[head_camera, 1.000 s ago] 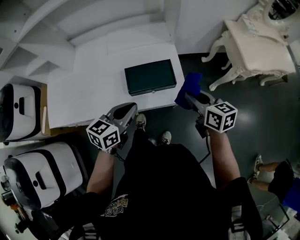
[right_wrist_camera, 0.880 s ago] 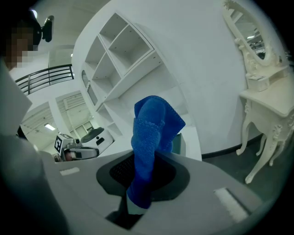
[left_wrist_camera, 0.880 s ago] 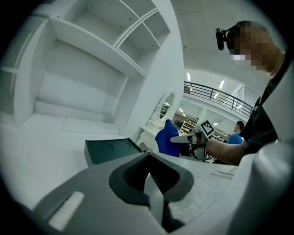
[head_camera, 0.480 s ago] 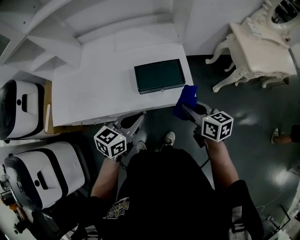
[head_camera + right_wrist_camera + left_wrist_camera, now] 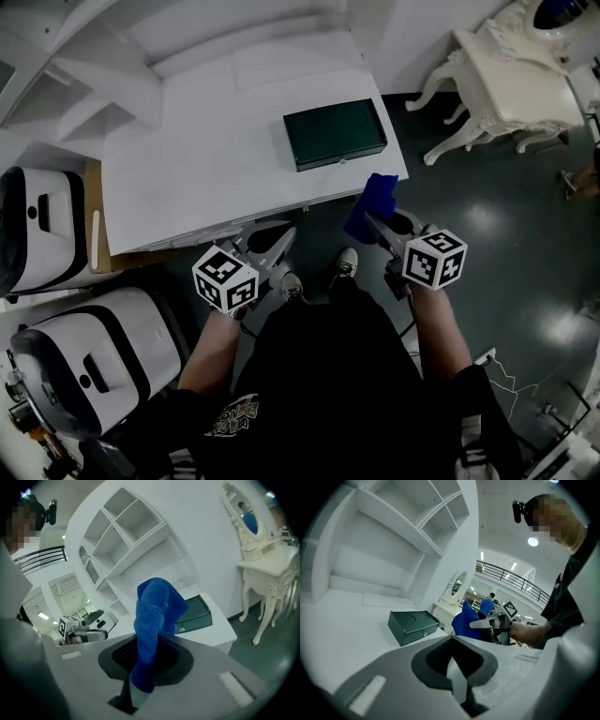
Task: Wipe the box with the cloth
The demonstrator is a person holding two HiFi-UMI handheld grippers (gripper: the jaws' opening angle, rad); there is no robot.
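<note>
Right gripper (image 5: 373,223) and left gripper (image 5: 270,242) are held out side by side, just short of the worktop (image 5: 187,178).
The right gripper's own view shows its jaws pinching the blue cloth (image 5: 151,616); the left's jaws are together and empty. Only the head view shows the box (image 5: 335,133) at the worktop's far right, apart from both.

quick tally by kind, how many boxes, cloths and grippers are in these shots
dark green box: 1
blue cloth: 1
grippers: 2 (left gripper, fingers together with nothing between them; right gripper, fingers closed on the blue cloth)
total: 4
</note>
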